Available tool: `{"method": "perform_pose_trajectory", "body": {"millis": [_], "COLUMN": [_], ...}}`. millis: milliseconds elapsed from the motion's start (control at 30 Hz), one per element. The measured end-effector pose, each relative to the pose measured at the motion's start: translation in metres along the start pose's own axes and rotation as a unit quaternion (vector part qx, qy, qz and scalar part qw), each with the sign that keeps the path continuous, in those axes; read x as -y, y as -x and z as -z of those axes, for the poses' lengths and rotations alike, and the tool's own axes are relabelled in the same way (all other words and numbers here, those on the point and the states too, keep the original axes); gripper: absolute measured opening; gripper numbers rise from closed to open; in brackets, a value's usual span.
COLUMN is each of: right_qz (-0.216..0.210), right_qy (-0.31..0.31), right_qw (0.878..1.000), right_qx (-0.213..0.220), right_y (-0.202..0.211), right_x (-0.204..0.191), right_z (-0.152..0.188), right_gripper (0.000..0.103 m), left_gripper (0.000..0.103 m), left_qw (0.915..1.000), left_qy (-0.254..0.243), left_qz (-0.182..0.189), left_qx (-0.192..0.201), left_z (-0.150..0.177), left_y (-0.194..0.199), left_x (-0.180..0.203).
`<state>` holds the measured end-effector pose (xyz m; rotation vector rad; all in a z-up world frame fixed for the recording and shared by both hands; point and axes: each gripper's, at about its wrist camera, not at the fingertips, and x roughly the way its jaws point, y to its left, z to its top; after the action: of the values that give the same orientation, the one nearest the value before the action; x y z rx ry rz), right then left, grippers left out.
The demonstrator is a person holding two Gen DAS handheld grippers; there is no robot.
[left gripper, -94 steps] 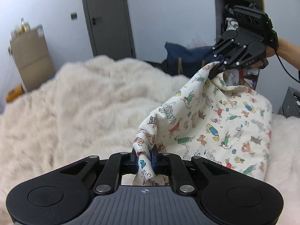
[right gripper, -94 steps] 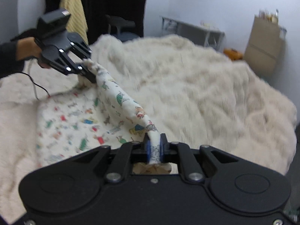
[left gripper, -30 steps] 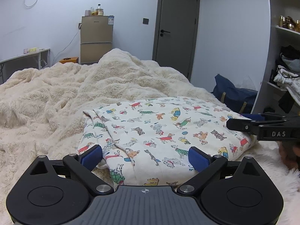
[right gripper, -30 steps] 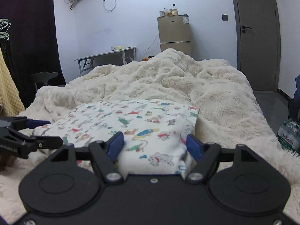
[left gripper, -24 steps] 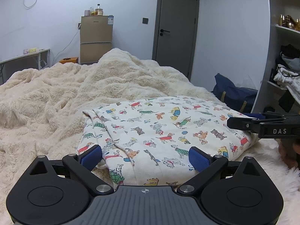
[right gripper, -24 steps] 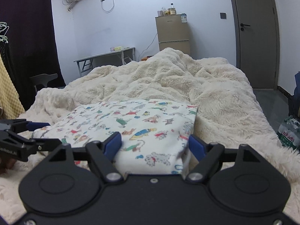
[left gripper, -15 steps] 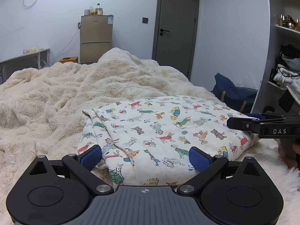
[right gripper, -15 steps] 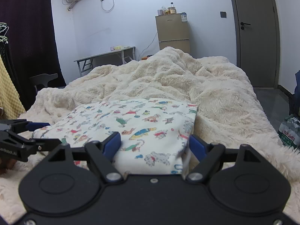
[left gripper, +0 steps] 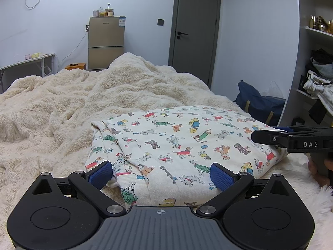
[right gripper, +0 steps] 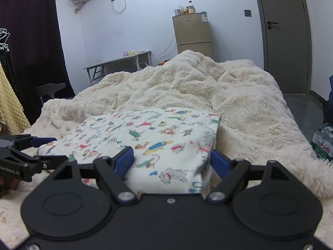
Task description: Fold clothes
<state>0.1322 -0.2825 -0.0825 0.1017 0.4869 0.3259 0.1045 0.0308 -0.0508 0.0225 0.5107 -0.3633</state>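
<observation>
Across the bed: a cream fluffy blanket (left gripper: 62, 108) covers the whole surface, rumpled into ridges toward the far end.
Room behind: a grey door (left gripper: 195, 27) on the right, a tan fridge (left gripper: 106, 43) against the far wall with jars on top, a narrow table (right gripper: 118, 62) to its left.
Right side of bed: a dark blue bag (left gripper: 258, 104) on the floor below open shelves (left gripper: 318, 66) stuffed with clothes.
Garment: the dog-print garment (left gripper: 187, 143) lies folded into a flat rectangle on the blanket near the close edge, with layered edges showing at its left side.
Left gripper (left gripper: 162, 173): jaws spread wide, released; the blue pads (left gripper: 100, 171) sit either side of the garment's near edge without pinching it.
Right gripper (right gripper: 172, 160): likewise released, jaws wide, straddling the near right corner of the fold; the cloth lies between the pads, and any contact is too close to judge.
Water bottle (right gripper: 322, 141): at the right edge of the right wrist view, beside the bed.
</observation>
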Motion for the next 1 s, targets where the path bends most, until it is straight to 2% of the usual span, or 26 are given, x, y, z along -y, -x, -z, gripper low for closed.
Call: {"method": "perform_pose_trajectory", "body": {"millis": [1000], "right_qz": [0.0], "right_qy": [-0.001], "right_qw": [1.0], "right_qx": [0.0], "right_y": [0.0004], "right_x": [0.0004], "right_z": [-0.0002], "right_gripper": [0.08], "left_gripper": [0.1], "left_qw": [1.0], "left_qy": [-0.005], "left_qz": [-0.001], "left_qx": [-0.001], "left_z": [0.0003], "left_y": [-0.0011], "left_x": [0.0015]}}
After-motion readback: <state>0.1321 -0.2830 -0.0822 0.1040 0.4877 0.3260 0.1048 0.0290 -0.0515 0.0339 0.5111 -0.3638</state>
